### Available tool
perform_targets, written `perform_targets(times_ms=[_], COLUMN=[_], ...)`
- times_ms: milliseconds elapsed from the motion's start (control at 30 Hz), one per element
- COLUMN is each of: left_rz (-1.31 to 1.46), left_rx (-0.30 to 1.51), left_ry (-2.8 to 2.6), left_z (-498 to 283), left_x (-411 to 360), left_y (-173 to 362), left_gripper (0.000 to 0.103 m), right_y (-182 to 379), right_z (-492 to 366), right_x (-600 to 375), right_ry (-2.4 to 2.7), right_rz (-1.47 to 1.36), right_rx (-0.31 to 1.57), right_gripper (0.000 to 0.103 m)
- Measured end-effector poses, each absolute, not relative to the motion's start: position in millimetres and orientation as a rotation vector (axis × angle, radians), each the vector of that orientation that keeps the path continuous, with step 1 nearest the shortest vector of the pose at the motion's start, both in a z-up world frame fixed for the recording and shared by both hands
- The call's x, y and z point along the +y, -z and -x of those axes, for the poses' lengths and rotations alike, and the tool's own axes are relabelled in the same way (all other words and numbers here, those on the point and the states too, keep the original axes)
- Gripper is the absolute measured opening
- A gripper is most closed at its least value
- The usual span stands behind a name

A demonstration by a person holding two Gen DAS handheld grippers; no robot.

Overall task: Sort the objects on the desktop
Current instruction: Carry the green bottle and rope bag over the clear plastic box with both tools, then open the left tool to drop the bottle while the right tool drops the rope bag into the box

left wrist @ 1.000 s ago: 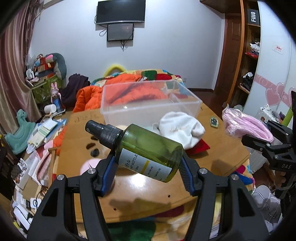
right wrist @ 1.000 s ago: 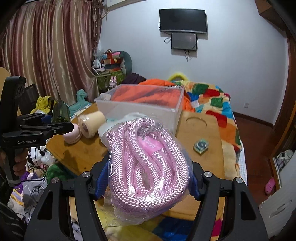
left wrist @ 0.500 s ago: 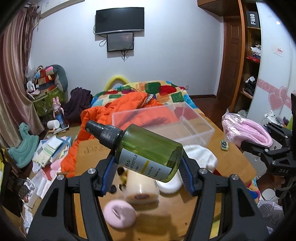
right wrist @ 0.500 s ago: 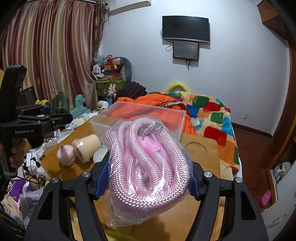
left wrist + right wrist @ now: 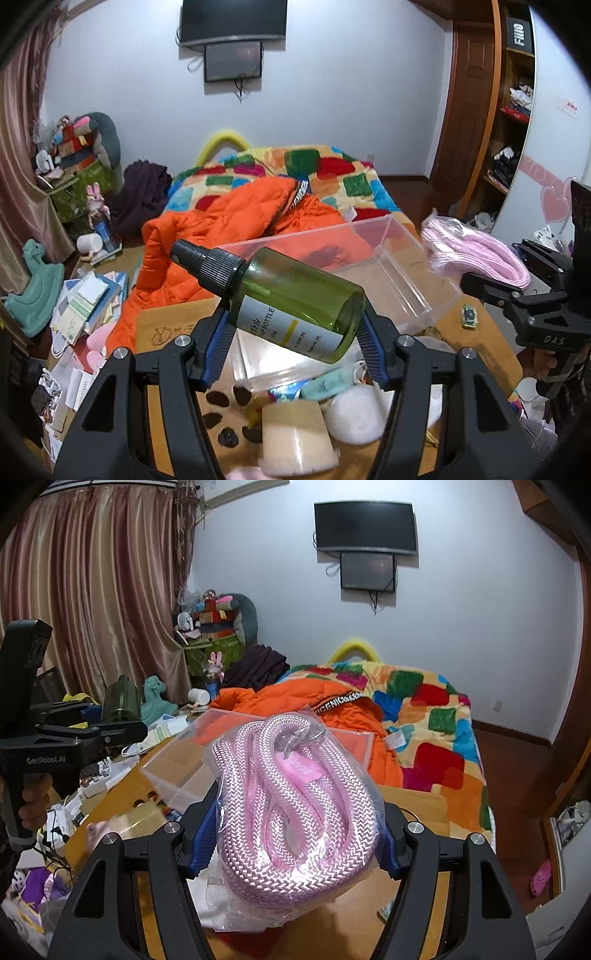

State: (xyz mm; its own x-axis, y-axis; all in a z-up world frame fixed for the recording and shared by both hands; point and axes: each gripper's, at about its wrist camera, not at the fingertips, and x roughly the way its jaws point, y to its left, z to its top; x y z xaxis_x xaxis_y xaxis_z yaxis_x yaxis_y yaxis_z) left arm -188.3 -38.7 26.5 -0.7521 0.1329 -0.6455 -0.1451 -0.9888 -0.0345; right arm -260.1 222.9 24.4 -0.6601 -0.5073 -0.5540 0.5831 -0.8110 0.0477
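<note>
My left gripper (image 5: 291, 339) is shut on a green spray bottle (image 5: 291, 302) with a black nozzle, held tilted above the near edge of a clear plastic bin (image 5: 399, 266). My right gripper (image 5: 291, 842) is shut on a bagged coil of pink rope (image 5: 291, 812), held above the wooden table (image 5: 424, 805). The rope also shows in the left wrist view (image 5: 476, 254), right of the bin. The bin appears in the right wrist view (image 5: 177, 771), left of the rope.
On the table below the bottle lie a beige tape roll (image 5: 295, 439), a white cap-like object (image 5: 354, 413), a teal tube (image 5: 328, 384), dark pebbles (image 5: 225, 417) and a small green item (image 5: 469, 317). An orange jacket (image 5: 236, 229) and a colourful bed lie behind.
Both grippers have risen and moved forward over the table. The bin now sits closer under the bottle, and the tape roll and white object have slid toward the bottom of the left view.
</note>
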Motion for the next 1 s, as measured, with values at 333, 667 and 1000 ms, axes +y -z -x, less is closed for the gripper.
perform_targets(times_ms=[333, 667, 1000], left_rz=[1.207, 1.31, 1.356], left_rx=[0.064, 0.102, 0.154], left_ry=[-2.708, -2.638, -2.64], left_z=[240.0, 262.9, 272.6], left_x=[-28.7, -22.0, -21.0], left_y=[6.2, 28.0, 39.9], left_gripper=[0.061, 0.061, 0.061], right_y=[-4.2, 8.1, 17.1], right_z=[304.0, 317.3, 321.3], right_x=[198.5, 178.2, 167.4], right_ry=[2.356, 2.308, 2.294], right_rz=[-0.857, -0.904, -0.938], right_rx=[0.231, 0.312, 0.381], right_gripper=[0.066, 0.066, 0.066])
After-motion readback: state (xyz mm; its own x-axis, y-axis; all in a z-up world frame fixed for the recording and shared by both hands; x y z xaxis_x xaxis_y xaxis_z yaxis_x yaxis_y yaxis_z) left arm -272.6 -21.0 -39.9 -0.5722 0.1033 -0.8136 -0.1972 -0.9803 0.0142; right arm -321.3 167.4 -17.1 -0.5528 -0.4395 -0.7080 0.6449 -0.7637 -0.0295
